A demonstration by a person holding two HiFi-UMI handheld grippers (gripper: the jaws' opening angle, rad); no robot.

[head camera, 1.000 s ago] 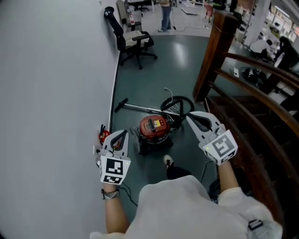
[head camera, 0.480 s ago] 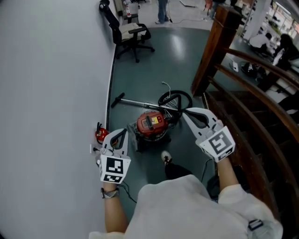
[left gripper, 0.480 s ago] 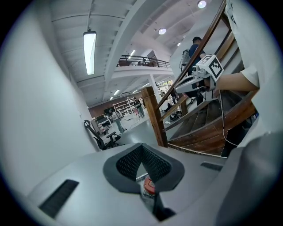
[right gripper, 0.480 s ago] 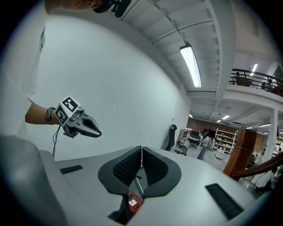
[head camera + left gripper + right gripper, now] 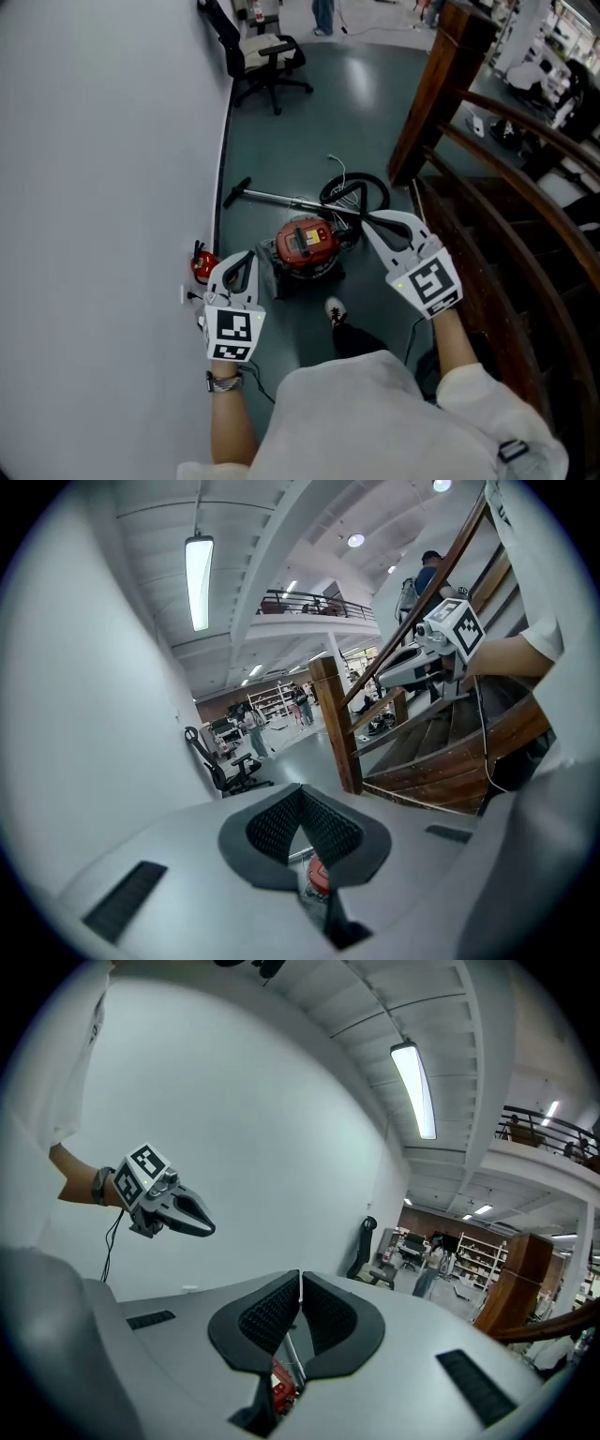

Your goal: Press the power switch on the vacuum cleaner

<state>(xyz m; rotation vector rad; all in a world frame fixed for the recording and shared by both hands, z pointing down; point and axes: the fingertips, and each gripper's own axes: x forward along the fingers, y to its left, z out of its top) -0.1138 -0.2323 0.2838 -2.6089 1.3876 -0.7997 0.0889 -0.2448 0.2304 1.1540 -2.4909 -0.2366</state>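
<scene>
Vacuum cleaner [image 5: 307, 246] sits on the floor by the wall, hose [image 5: 354, 192] coiled right behind it. Left gripper [image 5: 241, 259] and right gripper [image 5: 368, 226] hang either side, fingers together, nothing in them. Wooden stair railing [image 5: 441, 84] on the right, office chair [image 5: 258, 58] further back.

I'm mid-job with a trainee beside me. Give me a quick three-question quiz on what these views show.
1. Where is the vacuum cleaner? A: on a table. B: on the floor, ahead of the person's shoe. C: on a shelf.
2. True or false: the right gripper has its jaws wide apart.
3. Which piece of furniture stands beside the wall, beyond the vacuum cleaner?
Key: 1 B; 2 false, they are together; 3 an office chair.
</scene>
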